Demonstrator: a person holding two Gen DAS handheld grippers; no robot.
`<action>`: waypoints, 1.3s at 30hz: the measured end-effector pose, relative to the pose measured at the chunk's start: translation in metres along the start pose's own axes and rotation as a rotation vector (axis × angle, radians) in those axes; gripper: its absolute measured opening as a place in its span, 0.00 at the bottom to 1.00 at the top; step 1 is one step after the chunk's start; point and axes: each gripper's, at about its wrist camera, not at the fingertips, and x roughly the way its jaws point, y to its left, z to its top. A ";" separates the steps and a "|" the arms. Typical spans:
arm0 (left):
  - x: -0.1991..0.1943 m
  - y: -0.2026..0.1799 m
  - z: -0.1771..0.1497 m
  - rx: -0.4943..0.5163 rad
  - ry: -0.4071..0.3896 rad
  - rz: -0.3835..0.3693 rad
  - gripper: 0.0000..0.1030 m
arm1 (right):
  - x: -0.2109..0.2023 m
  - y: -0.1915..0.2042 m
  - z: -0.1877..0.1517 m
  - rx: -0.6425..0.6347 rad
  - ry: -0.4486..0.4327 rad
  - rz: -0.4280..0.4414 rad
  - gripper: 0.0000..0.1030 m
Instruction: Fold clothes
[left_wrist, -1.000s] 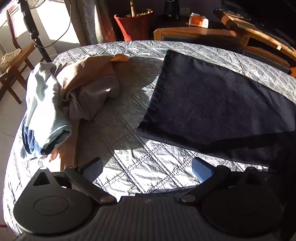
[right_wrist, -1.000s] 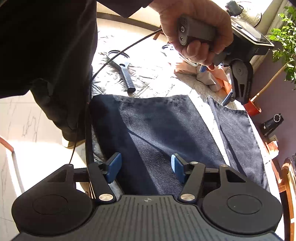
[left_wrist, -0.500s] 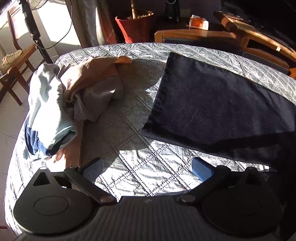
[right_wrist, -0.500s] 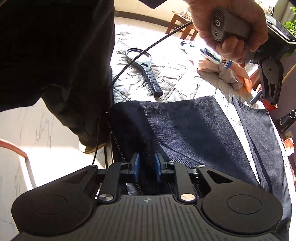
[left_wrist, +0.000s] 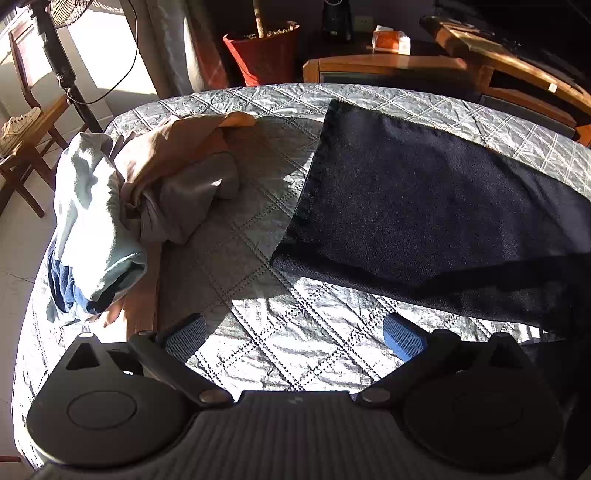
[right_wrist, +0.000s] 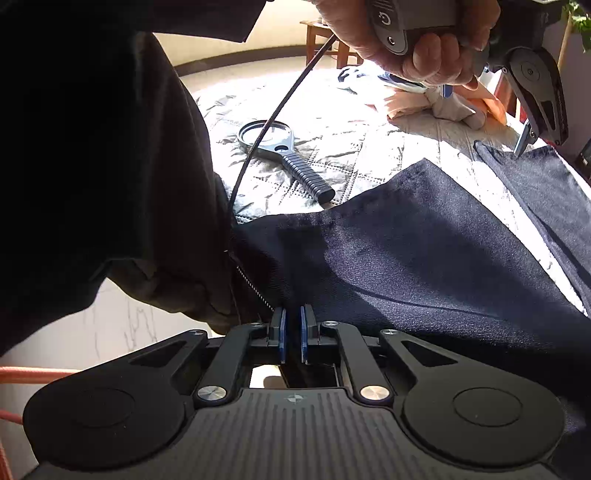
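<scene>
Dark navy trousers lie spread on the quilted grey table cover; one leg end with its hem faces left in the left wrist view. My left gripper is open and empty, hovering above the cover just short of the trouser leg. In the right wrist view my right gripper is shut on the near edge of the trousers and lifts it, so the cloth slopes up from the table. The left gripper also shows in the right wrist view, held in a hand above the far leg.
A heap of crumpled clothes, tan, grey and pale blue, lies at the table's left. A magnifying glass lies on the cover beyond the trousers. A red plant pot, wooden furniture and a chair stand around the table.
My right gripper closed on the trousers' near edge and raised it. The left gripper stayed open and drifted slightly forward over the cover.
</scene>
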 end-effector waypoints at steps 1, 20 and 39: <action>0.000 -0.002 0.000 0.003 0.001 0.000 0.99 | -0.001 -0.003 0.000 0.030 0.000 0.036 0.22; 0.016 -0.041 -0.006 0.124 0.043 0.009 0.99 | -0.197 -0.281 -0.276 1.509 -0.280 -0.809 0.55; 0.017 -0.082 -0.004 0.181 0.050 -0.009 0.99 | -0.161 -0.234 -0.232 1.142 -0.032 -0.960 0.26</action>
